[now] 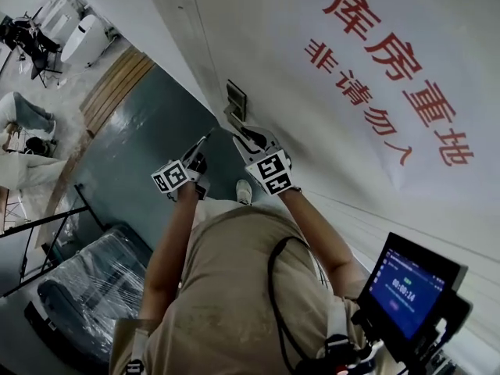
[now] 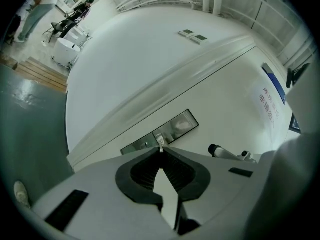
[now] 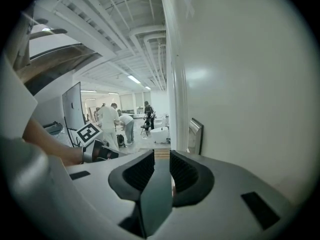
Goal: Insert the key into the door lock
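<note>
Plainly, the left gripper [image 2: 160, 152] carried the work. Its jaws were shut tight on the key [image 2: 160, 140], and only the short silver tip showed beyond the pads. The key's long axis ran straight out along the jaws toward the lock plate [image 2: 170, 130], a brushed-metal strip set in the door [image 2: 225, 104] just under the frame moulding [image 2: 165, 81].

In the left gripper view the tip lay over the plate's middle, but we could not tell whether it touched. In the head view the left gripper [image 1: 208, 139] sat just below the lock plate [image 1: 236, 100], near it but seemingly apart. A small dark spot [image 2: 146, 145] on the plate, left of the tip, may have been the keyhole. It was too small for us to be sure.

The right gripper [image 3: 161, 157] had its jaws narrowly apart with nothing between them. It lay alongside the door, the lock plate [image 3: 195, 134] ahead and to the right. In the head view the right gripper [image 1: 242, 139] sat close beside the left, about as near the plate.

We judged this the approach, with the key not yet inserted. The next move would call for shifting the tip across to the slot, matching the blade to it, then pushing along the key's axis. The risks we saw were the tip skating over the metal or the key twisting in so slight a grip.
</note>
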The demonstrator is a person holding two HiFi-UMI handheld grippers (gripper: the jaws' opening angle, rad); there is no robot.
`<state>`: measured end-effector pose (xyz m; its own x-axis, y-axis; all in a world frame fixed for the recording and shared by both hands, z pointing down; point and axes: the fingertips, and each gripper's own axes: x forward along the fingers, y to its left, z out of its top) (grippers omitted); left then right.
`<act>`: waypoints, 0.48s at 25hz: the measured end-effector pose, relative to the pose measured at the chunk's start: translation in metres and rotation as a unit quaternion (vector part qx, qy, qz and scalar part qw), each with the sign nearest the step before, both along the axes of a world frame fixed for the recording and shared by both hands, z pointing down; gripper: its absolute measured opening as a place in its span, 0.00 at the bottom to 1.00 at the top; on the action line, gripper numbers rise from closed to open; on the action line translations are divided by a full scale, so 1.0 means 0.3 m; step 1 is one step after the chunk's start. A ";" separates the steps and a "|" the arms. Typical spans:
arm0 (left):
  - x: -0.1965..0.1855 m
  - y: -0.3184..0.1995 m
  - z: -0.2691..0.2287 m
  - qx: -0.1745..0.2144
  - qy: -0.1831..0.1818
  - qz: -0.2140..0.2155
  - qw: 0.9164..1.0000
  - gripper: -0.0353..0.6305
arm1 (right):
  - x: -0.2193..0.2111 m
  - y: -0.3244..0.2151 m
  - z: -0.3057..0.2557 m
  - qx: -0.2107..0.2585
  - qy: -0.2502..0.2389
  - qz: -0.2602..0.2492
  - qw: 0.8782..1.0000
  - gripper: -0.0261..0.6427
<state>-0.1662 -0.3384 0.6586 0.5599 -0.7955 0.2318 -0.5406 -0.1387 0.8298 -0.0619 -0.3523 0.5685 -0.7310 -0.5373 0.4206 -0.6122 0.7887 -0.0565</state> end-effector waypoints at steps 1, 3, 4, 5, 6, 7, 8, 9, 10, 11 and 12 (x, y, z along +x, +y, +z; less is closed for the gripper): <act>0.002 -0.003 0.004 0.000 0.002 0.000 1.000 0.10 | -0.001 -0.002 0.001 0.000 -0.001 0.000 1.000 0.19; 0.007 -0.008 0.013 -0.002 0.006 0.002 1.000 0.10 | 0.001 -0.006 0.002 -0.002 0.000 0.003 1.000 0.19; 0.009 -0.011 0.018 -0.004 0.008 0.004 1.000 0.10 | 0.004 -0.009 0.004 -0.002 0.003 0.005 1.000 0.19; 0.012 -0.013 0.023 -0.007 0.010 0.007 1.000 0.10 | 0.009 -0.014 0.003 -0.002 0.005 0.007 1.000 0.19; 0.015 -0.016 0.028 -0.009 0.011 0.009 1.000 0.11 | 0.014 -0.021 0.000 -0.001 0.005 0.011 1.000 0.19; 0.017 -0.020 0.033 -0.012 0.012 0.012 1.000 0.10 | 0.019 -0.029 -0.001 0.000 0.005 0.016 1.000 0.19; 0.019 -0.024 0.038 -0.014 0.013 0.015 1.000 0.10 | 0.026 -0.035 0.001 -0.001 0.007 0.020 1.000 0.19; 0.020 -0.029 0.044 -0.017 0.013 0.018 1.000 0.10 | 0.031 -0.039 0.005 -0.001 0.008 0.023 1.000 0.19; 0.019 -0.035 0.049 -0.019 0.013 0.020 1.000 0.10 | 0.034 -0.043 0.010 -0.001 0.009 0.025 1.000 0.19; 0.017 -0.042 0.055 -0.022 0.012 0.022 0.999 0.10 | 0.034 -0.045 0.013 -0.001 0.009 0.027 1.000 0.19; 0.016 -0.050 0.062 -0.024 0.013 0.024 0.999 0.10 | 0.032 -0.047 0.015 -0.001 0.008 0.027 1.000 0.19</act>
<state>-0.1616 -0.3535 0.6773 0.6035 -0.7559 0.2537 -0.5129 -0.1244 0.8494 -0.0524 -0.3664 0.5730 -0.6937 -0.5756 0.4330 -0.6551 0.7541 -0.0470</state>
